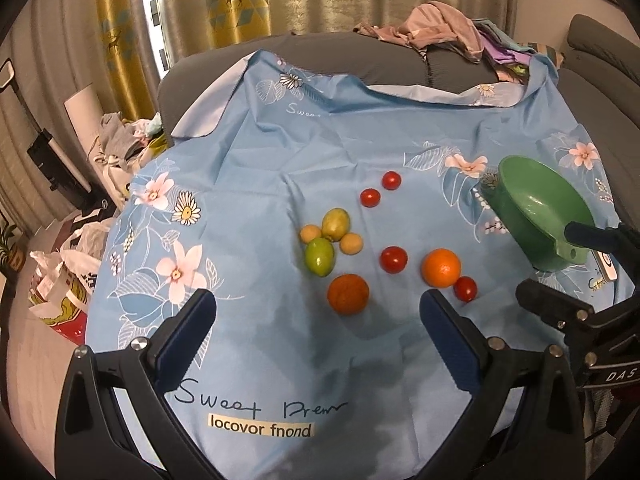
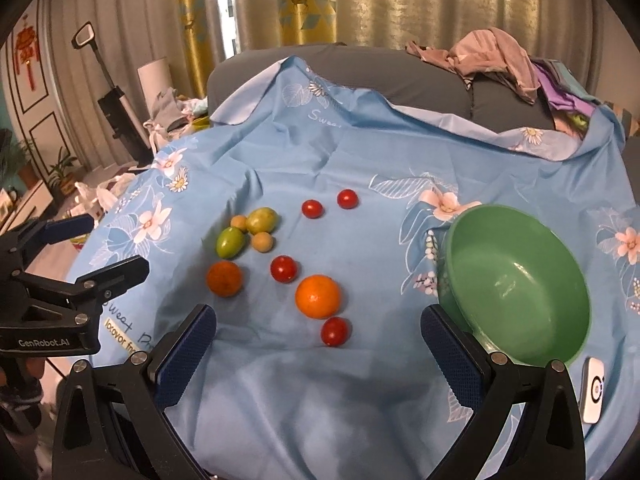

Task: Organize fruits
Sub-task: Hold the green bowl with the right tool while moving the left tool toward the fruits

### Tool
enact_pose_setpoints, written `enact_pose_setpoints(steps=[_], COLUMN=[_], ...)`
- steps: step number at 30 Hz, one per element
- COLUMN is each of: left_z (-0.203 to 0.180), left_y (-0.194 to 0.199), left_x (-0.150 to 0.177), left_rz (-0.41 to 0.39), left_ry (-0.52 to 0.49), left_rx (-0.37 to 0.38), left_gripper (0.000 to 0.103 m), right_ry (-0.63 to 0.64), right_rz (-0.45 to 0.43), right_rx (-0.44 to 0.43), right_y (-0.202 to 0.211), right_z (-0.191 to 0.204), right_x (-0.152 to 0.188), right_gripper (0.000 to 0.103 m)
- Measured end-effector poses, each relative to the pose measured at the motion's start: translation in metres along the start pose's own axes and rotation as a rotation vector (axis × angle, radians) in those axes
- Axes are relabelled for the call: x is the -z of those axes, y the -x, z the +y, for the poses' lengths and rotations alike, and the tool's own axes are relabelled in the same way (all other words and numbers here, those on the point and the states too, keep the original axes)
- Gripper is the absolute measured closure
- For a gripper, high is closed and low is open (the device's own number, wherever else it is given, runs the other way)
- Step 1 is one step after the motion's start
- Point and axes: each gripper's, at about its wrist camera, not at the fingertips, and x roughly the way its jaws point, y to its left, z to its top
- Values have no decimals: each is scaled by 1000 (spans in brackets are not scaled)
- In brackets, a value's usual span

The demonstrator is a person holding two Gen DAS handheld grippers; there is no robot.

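Fruits lie on a blue flowered cloth (image 1: 320,152): a bright orange (image 1: 441,268) (image 2: 318,296), a darker orange fruit (image 1: 348,294) (image 2: 224,278), two green fruits (image 1: 319,256) (image 2: 230,242), small tan fruits (image 1: 351,244), and several red tomatoes (image 1: 394,259) (image 2: 335,331). An empty green bowl (image 2: 516,284) (image 1: 540,216) sits at the right. My left gripper (image 1: 318,316) is open and empty, just short of the darker orange fruit. My right gripper (image 2: 318,332) is open and empty, with the nearest tomato between its fingertips' line and the bowl against its right finger.
A small white device (image 2: 594,394) lies on the cloth right of the bowl. A grey sofa (image 2: 400,76) with piled clothes (image 2: 500,56) stands behind. Bags and clutter (image 1: 68,276) sit on the floor at the left, past the cloth's edge.
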Motion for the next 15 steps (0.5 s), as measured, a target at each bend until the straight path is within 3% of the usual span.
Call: enact_pose_setpoints(steps=[15], left_z=[-8], left_y=[1], left_x=[-4], left_rz=[0], left_ry=[-19], left_rx=[3], left_gripper=[1], right_ry=[3], right_rz=[0], right_rx=[-9], right_y=[-1], right_z=[3], right_x=[0], right_gripper=[0])
